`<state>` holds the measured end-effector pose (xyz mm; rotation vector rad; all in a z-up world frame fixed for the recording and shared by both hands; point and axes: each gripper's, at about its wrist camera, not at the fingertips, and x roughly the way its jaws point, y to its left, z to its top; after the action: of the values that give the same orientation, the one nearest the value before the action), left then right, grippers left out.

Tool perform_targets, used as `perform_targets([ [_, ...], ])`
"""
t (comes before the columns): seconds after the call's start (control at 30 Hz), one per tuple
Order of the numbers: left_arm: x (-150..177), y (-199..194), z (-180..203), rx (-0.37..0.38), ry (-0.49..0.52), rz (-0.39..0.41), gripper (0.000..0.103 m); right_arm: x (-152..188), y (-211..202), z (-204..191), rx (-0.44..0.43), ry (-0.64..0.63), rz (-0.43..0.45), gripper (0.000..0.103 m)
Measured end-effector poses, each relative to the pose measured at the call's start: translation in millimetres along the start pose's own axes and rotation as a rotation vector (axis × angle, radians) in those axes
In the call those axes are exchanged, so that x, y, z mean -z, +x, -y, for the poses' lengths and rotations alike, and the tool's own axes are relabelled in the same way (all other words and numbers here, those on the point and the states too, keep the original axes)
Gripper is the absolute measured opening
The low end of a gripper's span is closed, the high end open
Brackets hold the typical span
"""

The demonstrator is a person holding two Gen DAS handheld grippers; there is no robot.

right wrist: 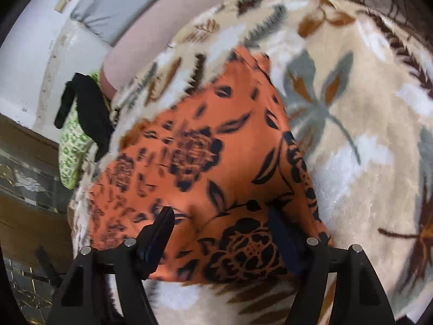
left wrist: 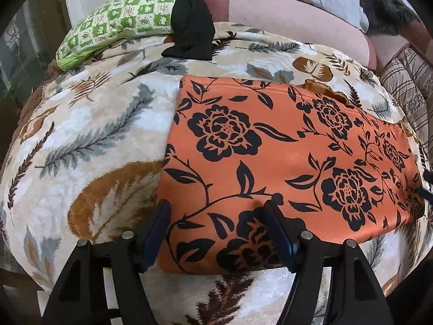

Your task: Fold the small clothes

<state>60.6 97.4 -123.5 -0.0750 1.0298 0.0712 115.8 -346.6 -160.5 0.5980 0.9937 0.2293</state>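
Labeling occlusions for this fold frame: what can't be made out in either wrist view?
- Orange floral garment: right end cut off by the left wrist view's rim.
- Same garment in the right wrist view: print smeared by motion blur.
- Black cloth on the green pillow: bunched, type unclear.

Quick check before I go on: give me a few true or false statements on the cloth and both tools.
1. The orange cloth lies flat on the blanket. True.
2. The left tool is shut on the cloth. False: it is open, over the cloth's near edge.
3. The right tool is open. True.
4. The black garment lies on the orange cloth. False: it lies apart, draped across the green pillow.
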Motion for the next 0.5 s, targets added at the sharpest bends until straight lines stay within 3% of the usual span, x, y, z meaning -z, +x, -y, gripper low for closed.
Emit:
perform_targets([
  [0.1,2,4,0,-0.008,0.001,-0.008,0.071,0,8,-7,0.003,-0.078,-0.001,0.079],
  [0.17,3,5,1,-0.014,0.001,-0.013,0.071,0,30,13,0.040,-0.015,-0.057,0.080],
  [0.2,3,2,1,-0.015,0.006,-0.011,0.071,0,26,19,0.008,0.033,-0.038,0.079],
  [0.37,3,-29,-3,0.023,-0.052,0.053,0.071,14,-31,0,-0.007,0.020,0.121,0.080],
  [0.5,5,-53,10,0.056,-0.056,0.121,0.071,55,-53,29,-0.074,0.214,0.119,0.080],
])
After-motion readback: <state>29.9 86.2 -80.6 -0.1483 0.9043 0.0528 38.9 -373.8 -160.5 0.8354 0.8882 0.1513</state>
